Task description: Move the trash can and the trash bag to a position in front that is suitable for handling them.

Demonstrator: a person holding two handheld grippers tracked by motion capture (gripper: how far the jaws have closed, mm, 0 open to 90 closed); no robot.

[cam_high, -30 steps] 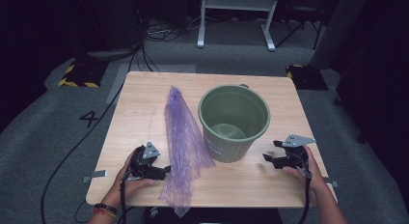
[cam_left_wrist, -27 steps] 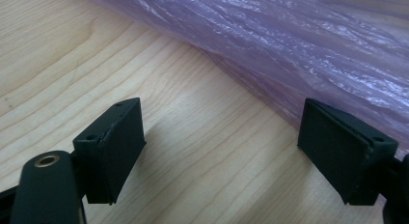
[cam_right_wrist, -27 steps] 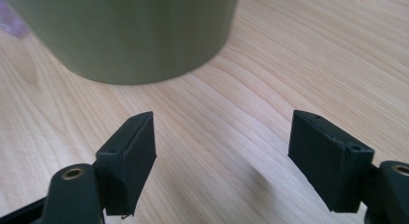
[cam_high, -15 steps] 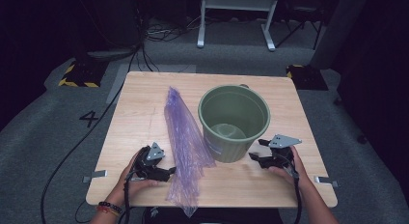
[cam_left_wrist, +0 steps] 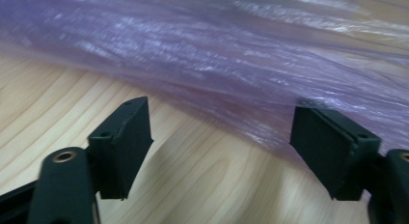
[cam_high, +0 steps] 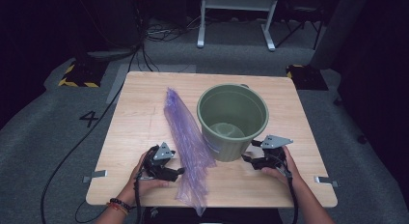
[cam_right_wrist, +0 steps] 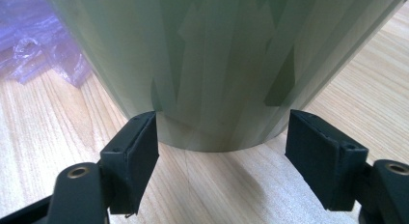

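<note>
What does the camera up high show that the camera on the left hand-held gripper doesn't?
High view alone: the green bucket standing upright and empty beside the purple plastic bag, the right hand-held gripper open near the bucket's base, both of the person's hands, and the floor with cables.

Left gripper view alone: the fine crinkles of the bag and the black jaws standing wide apart, close to the bag's edge but not gripping it.

Both: the bag, the wooden table and the left hand-held gripper.
</note>
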